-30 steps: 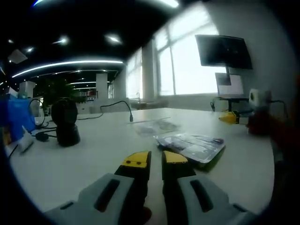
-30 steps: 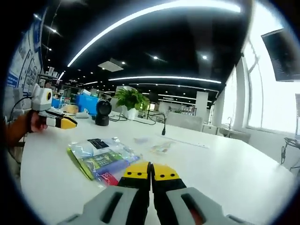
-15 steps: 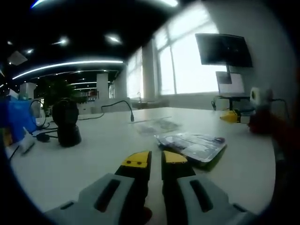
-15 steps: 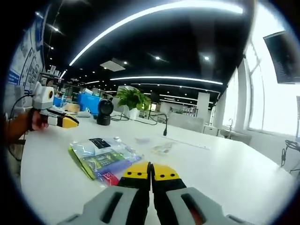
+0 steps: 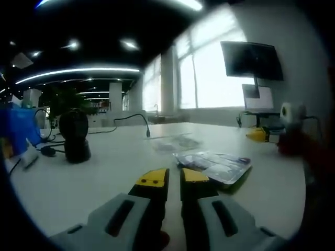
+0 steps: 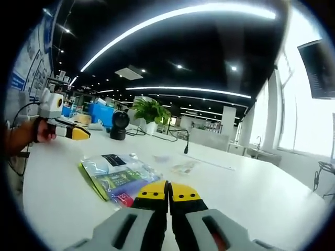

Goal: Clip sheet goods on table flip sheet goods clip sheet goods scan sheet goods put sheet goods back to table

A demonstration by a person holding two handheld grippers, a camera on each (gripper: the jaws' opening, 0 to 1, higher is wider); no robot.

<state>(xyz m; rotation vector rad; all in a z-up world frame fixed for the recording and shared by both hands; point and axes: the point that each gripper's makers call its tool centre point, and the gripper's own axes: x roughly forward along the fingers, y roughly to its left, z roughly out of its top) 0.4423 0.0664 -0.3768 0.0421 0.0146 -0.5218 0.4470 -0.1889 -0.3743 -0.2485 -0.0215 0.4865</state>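
A flat clear plastic pack of sheet goods (image 5: pixel 214 163) lies on the white table (image 5: pixel 104 172), just right of and beyond my left gripper (image 5: pixel 174 178), which is shut with nothing in it. In the right gripper view the same pack (image 6: pixel 116 178) shows green and blue printing and lies left of my right gripper (image 6: pixel 168 190), also shut and holding nothing. The right gripper (image 5: pixel 260 135) appears at the far right of the left gripper view. The left gripper (image 6: pixel 73 133), held by a hand, appears at the far left of the right gripper view.
A black round device (image 5: pixel 73 137) with cables stands at the left of the table. Two small clear packets (image 5: pixel 175 142) lie beyond the pack. A cable (image 5: pixel 131 119) runs across the table's back. A blue box (image 5: pixel 15 128) stands far left. A monitor (image 5: pixel 251 60) hangs by the windows.
Both views have drifted slightly; the pack and both grippers keep the same places and states.
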